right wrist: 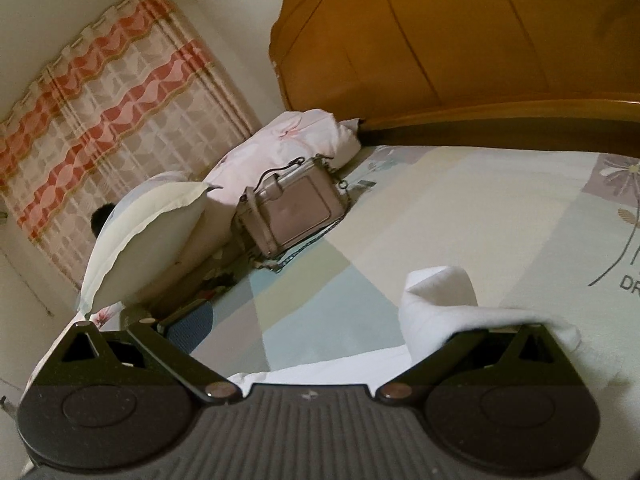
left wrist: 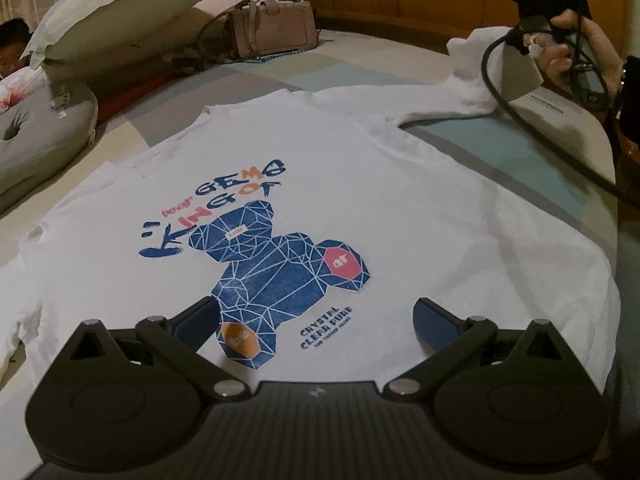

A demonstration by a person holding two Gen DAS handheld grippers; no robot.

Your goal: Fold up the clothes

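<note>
One white long-sleeved cotton shirt [left wrist: 360, 200], printed with a blue geometric bear and blue and red lettering, lies flat and face up across the middle of a bed [left wrist: 500, 152] covered in a pastel patchwork sheet. One sleeve [left wrist: 460, 92] stretches toward the far right corner of the bed, by the wooden headboard [right wrist: 440, 40], and its cuff end is raised off the sheet.

What could go wrong: the raised sleeve looks only draped, not clamped, so a quick sweep across the shirt would likely let it slide off and drop crumpled. A black cable [left wrist: 520, 112] trailing from the right tool hangs just over the sleeve and could snag the cloth. The shirt body is not pinned, so pulling the sleeve may drag it askew.

The right gripper [right wrist: 320, 324], held in a person's hand [left wrist: 576, 52], has its fingers spread wide; the white sleeve lies folded over the right-hand finger, which is hidden beneath it, while the other finger [right wrist: 188, 328] is bare. The left gripper [left wrist: 316, 320] hovers low over the shirt's hem near the near edge of the bed, its blue-padded fingers [left wrist: 436, 324] wide apart and holding nothing; whether they touch the cloth cannot be told.

A beige handbag [right wrist: 292, 212] and a pale pillow [right wrist: 148, 232] sit at the far left corner.
</note>
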